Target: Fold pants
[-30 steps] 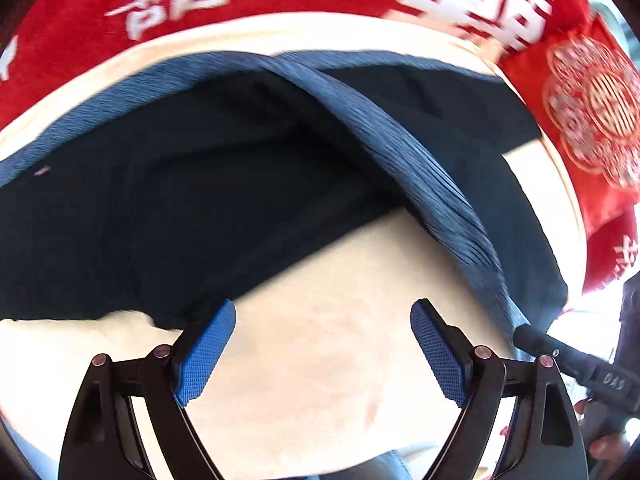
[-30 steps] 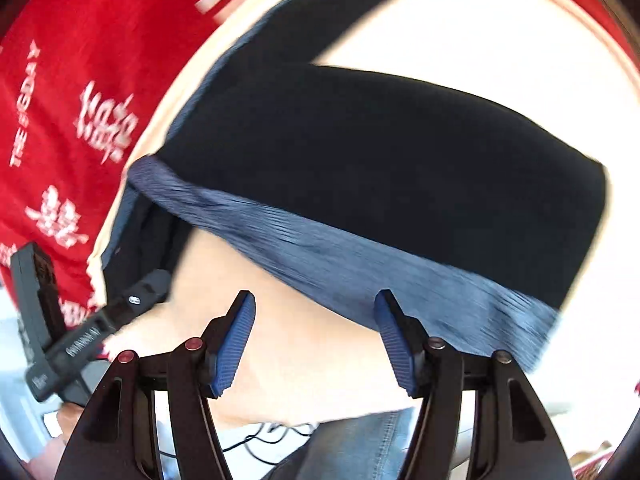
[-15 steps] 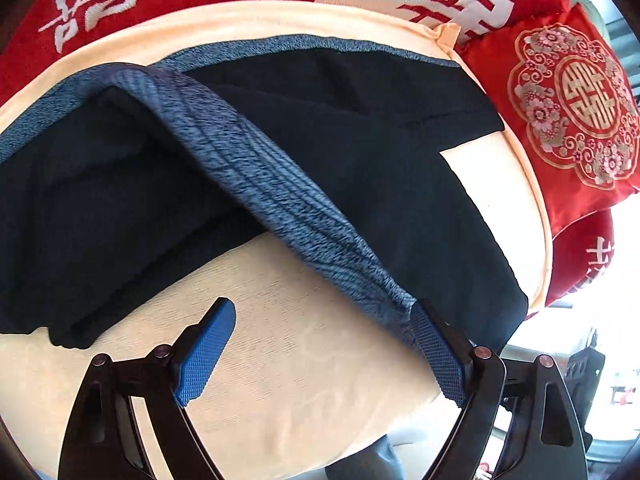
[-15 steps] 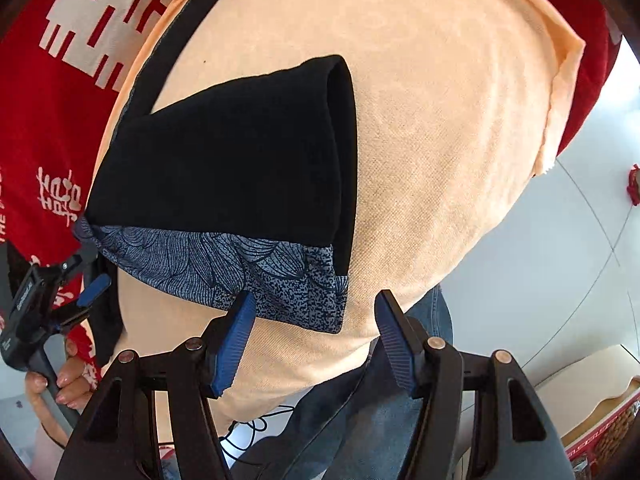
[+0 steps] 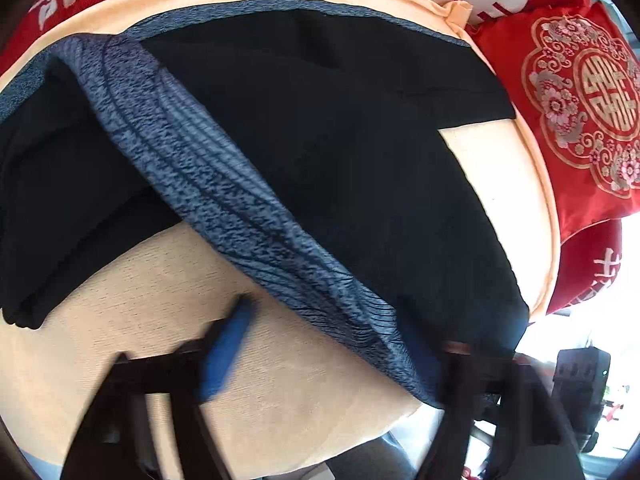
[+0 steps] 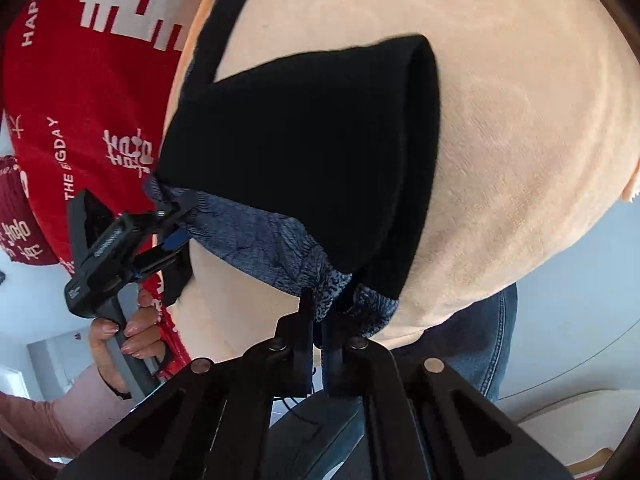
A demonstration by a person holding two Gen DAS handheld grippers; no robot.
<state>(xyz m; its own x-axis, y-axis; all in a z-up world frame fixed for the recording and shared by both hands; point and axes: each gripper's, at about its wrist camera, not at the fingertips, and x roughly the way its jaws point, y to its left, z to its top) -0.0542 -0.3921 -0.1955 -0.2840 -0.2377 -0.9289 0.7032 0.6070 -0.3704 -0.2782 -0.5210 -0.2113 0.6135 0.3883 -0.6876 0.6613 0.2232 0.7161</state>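
The pants (image 5: 340, 152) are black with a mottled blue-grey waistband (image 5: 224, 184) and lie partly folded on a peach cloth (image 5: 152, 332). In the right wrist view they show as a black folded block (image 6: 312, 152) with the waistband (image 6: 260, 240) along its near edge. My right gripper (image 6: 318, 312) is shut on the waistband's near corner. My left gripper (image 5: 324, 344) is blurred and partly closed, its right finger against the waistband's end. From the right wrist view the left gripper (image 6: 176, 224) sits at the waistband's far end with its pads around the fabric.
A red quilt with white characters (image 6: 92, 92) lies under the peach cloth. A red embroidered cushion (image 5: 580, 100) sits at the right of the left wrist view. The person's jeans (image 6: 472, 340) and left hand (image 6: 124, 328) are at the bed's edge.
My right gripper has closed on the waistband corner; it was open half a second ago. My left gripper's fingers have moved inward around the waistband's other end.
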